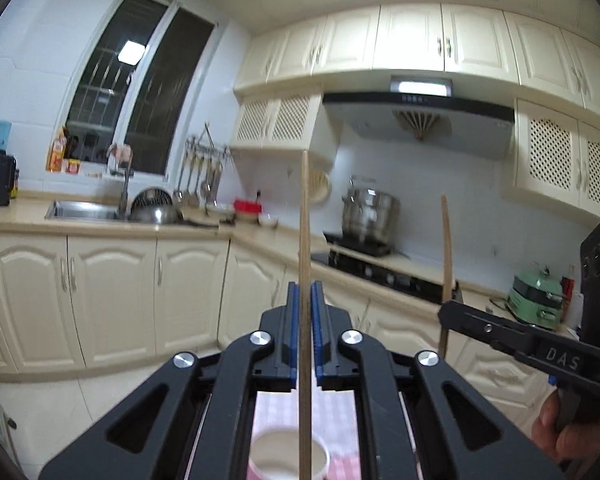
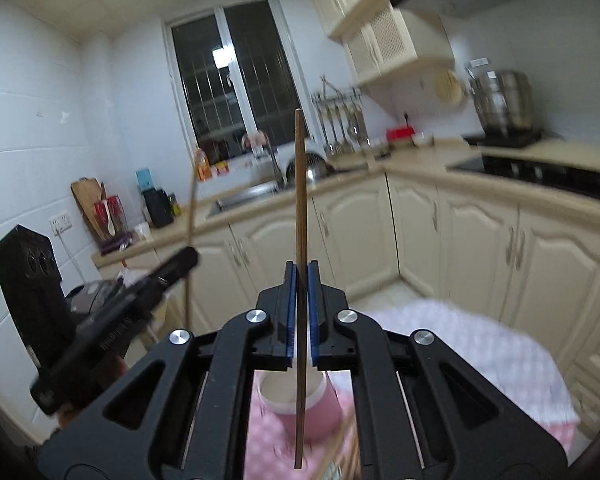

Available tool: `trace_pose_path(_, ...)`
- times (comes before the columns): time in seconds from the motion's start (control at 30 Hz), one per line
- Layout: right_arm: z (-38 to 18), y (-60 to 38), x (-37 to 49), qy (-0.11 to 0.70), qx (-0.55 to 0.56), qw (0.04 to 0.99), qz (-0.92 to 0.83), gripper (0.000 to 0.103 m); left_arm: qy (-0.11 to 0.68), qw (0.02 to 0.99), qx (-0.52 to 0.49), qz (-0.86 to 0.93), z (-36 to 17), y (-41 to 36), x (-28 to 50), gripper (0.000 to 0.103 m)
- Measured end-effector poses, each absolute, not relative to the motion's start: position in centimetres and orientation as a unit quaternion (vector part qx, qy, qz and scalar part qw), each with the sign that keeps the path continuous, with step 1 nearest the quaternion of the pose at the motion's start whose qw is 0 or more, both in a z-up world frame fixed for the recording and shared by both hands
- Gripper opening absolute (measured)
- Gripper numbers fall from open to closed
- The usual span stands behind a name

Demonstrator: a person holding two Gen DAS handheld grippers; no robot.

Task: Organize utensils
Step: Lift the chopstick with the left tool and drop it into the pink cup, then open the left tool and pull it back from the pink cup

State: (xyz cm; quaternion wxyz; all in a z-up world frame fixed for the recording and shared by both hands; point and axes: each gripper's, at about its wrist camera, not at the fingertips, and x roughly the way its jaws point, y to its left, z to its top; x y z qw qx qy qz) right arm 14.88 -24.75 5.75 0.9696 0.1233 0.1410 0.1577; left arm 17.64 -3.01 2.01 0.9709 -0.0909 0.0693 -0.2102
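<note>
Left gripper (image 1: 305, 300): black frame with blue pads, clenched on one chopstick, pointing roughly level across the kitchen.
Left chopstick (image 1: 305, 216): thin, straight, light-brown wood; stands nearly upright between the pads, one end well above them, the other running down below the frame in front of the cup.
Right gripper (image 2: 301, 284): same black and blue build, clamped on a second chopstick; a hand (image 1: 568, 432) holds its handle.
Right chopstick (image 2: 299, 200): darker brown wood, slim, nearly upright; its lower end hangs in front of the cup.
Cup (image 2: 300, 404): pink outside, pale inside, open mouth up, below both grippers.
Tablecloth (image 2: 480, 344): pink-and-white check, under the cup; blurred.
Loose sticks (image 2: 342, 454): a few pale wooden sticks lie just beside the cup; too blurred to count.
Further out: cream cabinets (image 1: 112, 292), steel sink (image 1: 82, 210), dark window (image 1: 140, 84), steel pot (image 1: 370, 214) on a black hob, range hood (image 1: 418, 120).
</note>
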Motion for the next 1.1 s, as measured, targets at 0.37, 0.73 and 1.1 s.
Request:
trace_pose_path(0.37,3.4,-22.4,20.8,0.143,0.106,0.972,0.152,0.006,0.056,0.978,-0.089,-0.181,-0.2,-5.4,22.7,0.006)
trace_pose_path(0.73,0.1,-23.0,22.2,0.198,0.119,0.962,0.148,0.022,0.086,0.977,-0.083,-0.176,-3.6,-5.1,24.1,0.017)
trace_pose_path(1.1,0.5,-28.0,18.0,0.196,0.171,0.960,0.108,0.097,0.092,0.982,-0.073,-0.146,-2.1,-1.7,19.4,0.098)
